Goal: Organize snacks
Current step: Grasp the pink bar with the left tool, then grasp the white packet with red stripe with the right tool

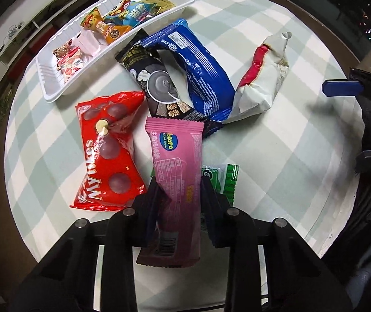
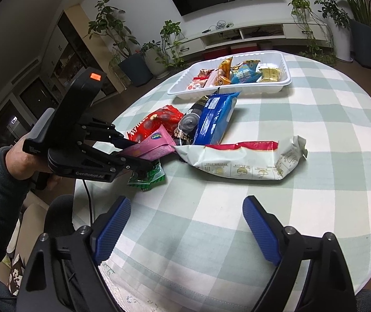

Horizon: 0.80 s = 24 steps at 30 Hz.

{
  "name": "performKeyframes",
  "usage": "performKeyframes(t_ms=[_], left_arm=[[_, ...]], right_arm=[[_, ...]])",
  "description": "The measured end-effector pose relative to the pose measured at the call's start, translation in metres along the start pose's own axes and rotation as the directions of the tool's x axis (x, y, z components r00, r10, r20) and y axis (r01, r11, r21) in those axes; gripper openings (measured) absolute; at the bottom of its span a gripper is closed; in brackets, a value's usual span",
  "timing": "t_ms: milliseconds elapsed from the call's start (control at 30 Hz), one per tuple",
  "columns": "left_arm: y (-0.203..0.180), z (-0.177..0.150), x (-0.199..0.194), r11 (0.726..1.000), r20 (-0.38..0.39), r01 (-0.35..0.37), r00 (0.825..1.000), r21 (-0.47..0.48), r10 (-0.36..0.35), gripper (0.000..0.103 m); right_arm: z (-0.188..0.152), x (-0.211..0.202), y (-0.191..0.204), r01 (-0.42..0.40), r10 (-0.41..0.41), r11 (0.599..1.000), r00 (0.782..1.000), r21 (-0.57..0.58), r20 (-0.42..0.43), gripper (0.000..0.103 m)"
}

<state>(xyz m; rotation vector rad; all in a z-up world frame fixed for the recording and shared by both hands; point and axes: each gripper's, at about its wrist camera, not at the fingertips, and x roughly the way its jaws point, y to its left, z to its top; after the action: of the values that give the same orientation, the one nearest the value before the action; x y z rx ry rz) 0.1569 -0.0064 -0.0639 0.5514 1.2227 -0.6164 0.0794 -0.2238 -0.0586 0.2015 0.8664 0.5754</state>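
Observation:
My left gripper [image 1: 178,182] is shut on a pink snack pack [image 1: 176,161], its dark pads pinching the pack's sides; the same gripper [image 2: 139,153] holds the pink snack pack [image 2: 151,147] just over the pile in the right wrist view. Under it lies a green packet [image 1: 227,179]. A red bag [image 1: 107,153], a black pack [image 1: 156,83], a blue pack [image 1: 201,72] and a white-and-red bag [image 2: 242,160] lie on the checked table [image 2: 315,109]. My right gripper [image 2: 185,228] hangs open over the near table with nothing between its blue pads.
A white tray [image 2: 175,91] with several small snacks stands at the table's far side. A hand and grey sleeve [image 2: 0,182] hold the left gripper. The table's round edge [image 2: 159,280] runs near the right gripper. Plants and a TV cabinet line the far wall.

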Motion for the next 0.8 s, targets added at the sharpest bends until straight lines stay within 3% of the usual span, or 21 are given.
performKeyframes(t_ms=[167,267,467,533,633,700,800], left_arm=[[-0.002,-0.007,-0.004,1.000,0.034,-0.001,0.999,-0.023,0.002,0.023],[-0.004,-0.016,-0.009,0.999,0.065,0.014,0.998,-0.052,-0.010,0.022],[-0.008,-0.036,-0.008,0.989,0.110,0.068,0.992,-0.129,-0.054,0.022],[-0.009,-0.039,-0.009,0.985,0.129,0.083,0.990,-0.153,-0.063,0.022],[-0.009,-0.043,-0.012,0.977,0.159,0.103,0.985,-0.187,-0.073,0.022],[-0.009,-0.045,-0.012,0.973,0.168,0.111,0.983,-0.205,-0.077,0.022],[-0.007,-0.048,-0.012,0.965,0.180,0.125,0.980,-0.229,-0.084,0.022]], right_arm=[[0.006,0.001,0.001,0.020,-0.021,0.999,1.000,-0.048,-0.017,0.090],[0.019,0.001,0.006,0.043,-0.049,0.985,0.998,-0.168,-0.032,0.090],[0.049,0.032,0.012,0.062,-0.149,0.884,0.977,-0.463,-0.153,0.090],[0.055,0.050,0.012,0.051,-0.197,0.837,0.957,-0.544,-0.215,0.089],[0.059,0.078,0.009,0.033,-0.280,0.774,0.914,-0.633,-0.294,0.080],[0.062,0.094,0.004,0.002,-0.310,0.751,0.884,-0.660,-0.350,0.077],[0.066,0.105,-0.002,-0.031,-0.315,0.747,0.863,-0.664,-0.395,0.077]])
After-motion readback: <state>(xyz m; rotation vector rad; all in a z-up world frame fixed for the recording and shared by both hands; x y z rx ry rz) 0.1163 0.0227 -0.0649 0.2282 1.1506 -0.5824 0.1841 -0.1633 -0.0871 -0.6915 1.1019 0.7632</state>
